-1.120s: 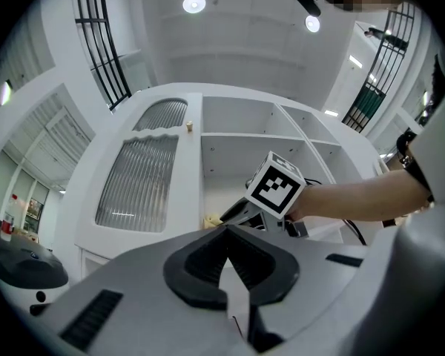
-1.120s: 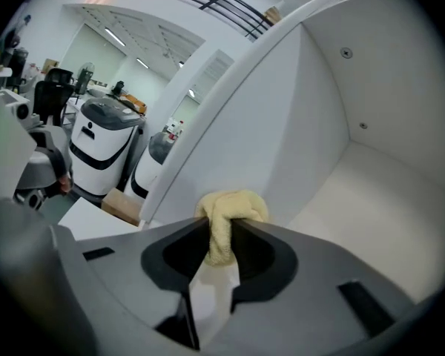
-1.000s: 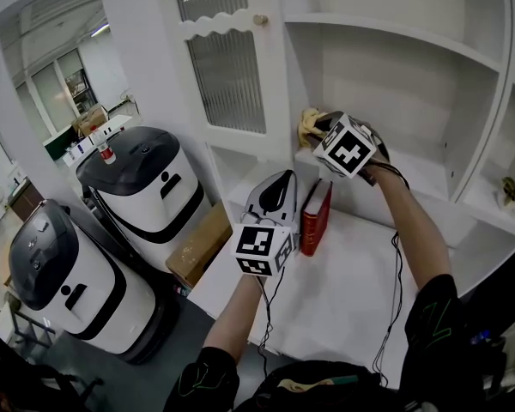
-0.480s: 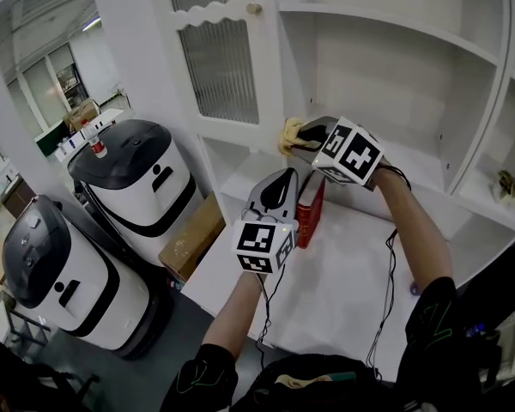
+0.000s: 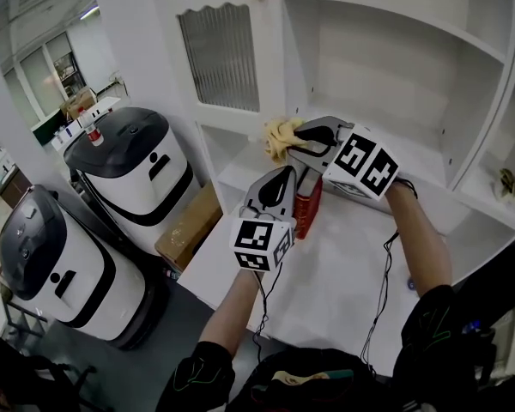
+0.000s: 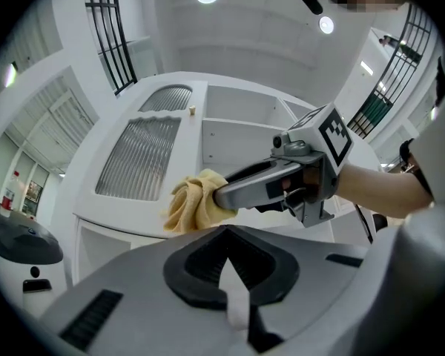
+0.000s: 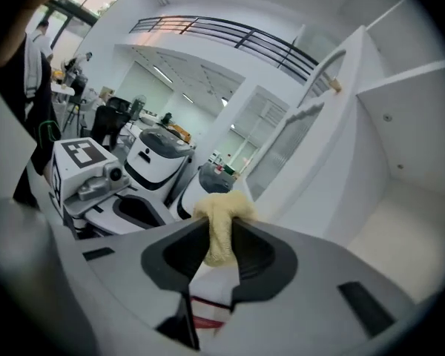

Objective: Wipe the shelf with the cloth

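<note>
A tall white cabinet (image 5: 240,7) of smooth painted board is seen from above, its ribbed-glass door (image 5: 223,54) topped by a scalloped rail. The flat, bare shelf (image 5: 438,172) is set in the open bay beside it. Two rounded white-and-black machines (image 5: 133,174) are parked at the left, with a cardboard box (image 5: 187,239) wedged against the cabinet. A stiff red book (image 5: 310,209) is stood upright on the lower ledge.

The right gripper (image 5: 293,141) is raised towards the post between door and bay, its jaws clamped on the yellow cloth (image 5: 279,136). The cloth is held in the air above the book, apparently clear of the shelf. The left gripper (image 5: 279,178) is held lower, its jaws pressed together on nothing.

The cloth (image 7: 221,225) is judged light, soft and limp. It is crumpled into a fuzzy wad and pinched at a bunched fold, so loose folds are left free beyond the tips to be pressed flat.
</note>
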Available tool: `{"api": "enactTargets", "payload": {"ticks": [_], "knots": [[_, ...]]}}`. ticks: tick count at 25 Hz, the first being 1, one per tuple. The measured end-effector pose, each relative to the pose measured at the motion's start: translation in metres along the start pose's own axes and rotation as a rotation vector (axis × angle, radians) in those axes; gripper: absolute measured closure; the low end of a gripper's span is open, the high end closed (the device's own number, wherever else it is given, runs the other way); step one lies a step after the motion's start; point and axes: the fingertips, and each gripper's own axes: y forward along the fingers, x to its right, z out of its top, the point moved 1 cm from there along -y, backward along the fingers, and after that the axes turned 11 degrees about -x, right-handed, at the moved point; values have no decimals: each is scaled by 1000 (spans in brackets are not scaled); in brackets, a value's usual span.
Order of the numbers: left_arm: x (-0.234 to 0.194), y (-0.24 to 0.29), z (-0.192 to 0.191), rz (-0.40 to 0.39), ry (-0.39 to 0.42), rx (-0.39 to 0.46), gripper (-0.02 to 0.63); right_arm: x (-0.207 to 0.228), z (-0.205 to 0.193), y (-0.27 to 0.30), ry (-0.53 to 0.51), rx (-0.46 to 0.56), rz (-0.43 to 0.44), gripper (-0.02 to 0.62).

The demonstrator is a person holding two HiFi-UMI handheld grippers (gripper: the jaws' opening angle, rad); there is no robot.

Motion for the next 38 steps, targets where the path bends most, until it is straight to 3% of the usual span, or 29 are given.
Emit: {"api": "enactTargets", "payload": {"ticks": [4,10,14,24,30,38], "knots": [[-7,-7,-4,17,-6,-8,607,33,-9,-1,44,-56,-192,497],[-19,-15,-5,38,-9,-7,607,62,-33,12,103,-197,-313,497],[-17,-16,-7,29,-12,-11,607,74,-45,23,114,-271,-330,497],[-3,-12,-17,-5,-28,-30,607,60,-55,31,36,-401,-248,508],[4,-9,-25,-22,-37,-45,606,55,-65,27,-31,-495,-284,512],[20,2,-33,-65,-41,-66,606,49,-84,5,-19,-533,-316,514]]}}
